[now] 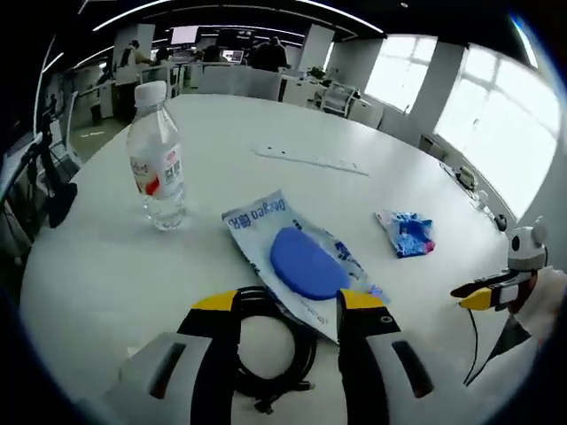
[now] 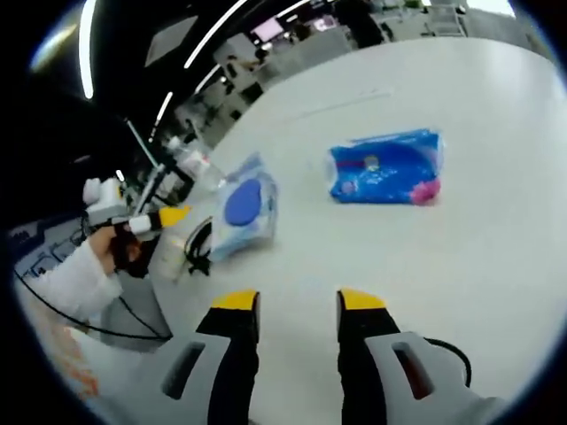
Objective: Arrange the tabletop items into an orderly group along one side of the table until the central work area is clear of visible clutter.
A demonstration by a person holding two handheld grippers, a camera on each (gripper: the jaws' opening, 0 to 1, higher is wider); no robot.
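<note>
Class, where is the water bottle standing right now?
In the left gripper view the water bottle stands upright on the white table, at upper left, left of the packet with a blue disc.

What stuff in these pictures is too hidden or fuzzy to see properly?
- Black cable coil: partly hidden behind the left tool and the pouch with the blue disc, left gripper view.
- Water bottle label: print too small to read.
- Small blue packet: writing blurred, right gripper view.
- Long clear strip: too faint to identify.
</note>
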